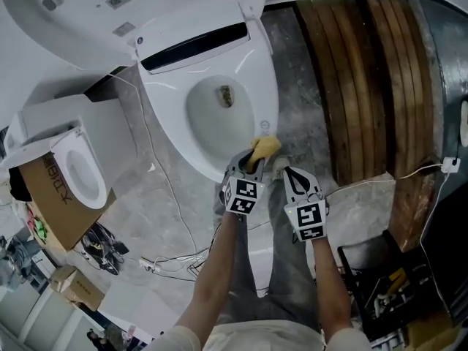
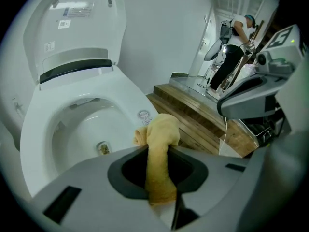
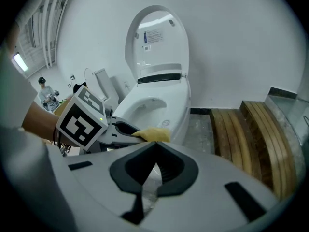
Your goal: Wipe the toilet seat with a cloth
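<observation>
The stickers inside the raised lid and the round sticker on the toilet seat carry print too small to read; the characters on the cardboard box are blurred. The left gripper clamps a yellow cloth, whose bunched end sits at the seat's front edge. The right gripper, just beside it, has its jaws pressed together on nothing. Only the left gripper view shows a person beyond the wooden steps; only the head view shows floor cables
</observation>
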`<state>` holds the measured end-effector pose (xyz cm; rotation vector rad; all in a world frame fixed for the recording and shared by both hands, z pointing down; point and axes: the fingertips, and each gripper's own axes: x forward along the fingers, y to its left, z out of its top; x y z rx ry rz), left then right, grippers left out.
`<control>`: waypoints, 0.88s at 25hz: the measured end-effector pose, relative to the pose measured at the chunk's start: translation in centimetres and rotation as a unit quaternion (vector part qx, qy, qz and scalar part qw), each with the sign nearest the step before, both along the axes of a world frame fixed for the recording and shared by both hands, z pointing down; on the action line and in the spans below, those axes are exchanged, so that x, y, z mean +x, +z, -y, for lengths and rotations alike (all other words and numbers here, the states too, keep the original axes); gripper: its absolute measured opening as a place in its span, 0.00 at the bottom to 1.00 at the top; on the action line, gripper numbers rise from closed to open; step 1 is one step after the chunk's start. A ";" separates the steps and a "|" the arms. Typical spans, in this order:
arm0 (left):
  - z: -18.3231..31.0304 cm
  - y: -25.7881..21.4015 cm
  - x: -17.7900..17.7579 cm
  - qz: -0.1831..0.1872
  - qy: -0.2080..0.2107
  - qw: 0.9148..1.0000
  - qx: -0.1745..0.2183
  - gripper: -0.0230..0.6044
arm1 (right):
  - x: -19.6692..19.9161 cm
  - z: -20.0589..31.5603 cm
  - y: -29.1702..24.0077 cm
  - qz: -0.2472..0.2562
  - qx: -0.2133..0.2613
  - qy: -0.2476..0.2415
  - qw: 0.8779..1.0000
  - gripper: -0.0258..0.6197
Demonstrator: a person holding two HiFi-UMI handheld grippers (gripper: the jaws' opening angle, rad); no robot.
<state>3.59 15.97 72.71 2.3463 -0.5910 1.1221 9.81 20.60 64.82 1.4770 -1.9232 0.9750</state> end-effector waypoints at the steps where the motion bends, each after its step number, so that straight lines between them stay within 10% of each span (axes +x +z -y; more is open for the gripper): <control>1: 0.2 0.0 0.3 -0.002 0.007 1.000 -0.002 0.19 | -0.1 0.3 0.1 0.001 -0.001 0.007 1.000 0.05; 22: 4.7 -0.1 3.8 -0.023 0.120 0.992 -0.022 0.20 | -0.1 5.6 0.8 -0.002 -0.008 0.086 0.996 0.05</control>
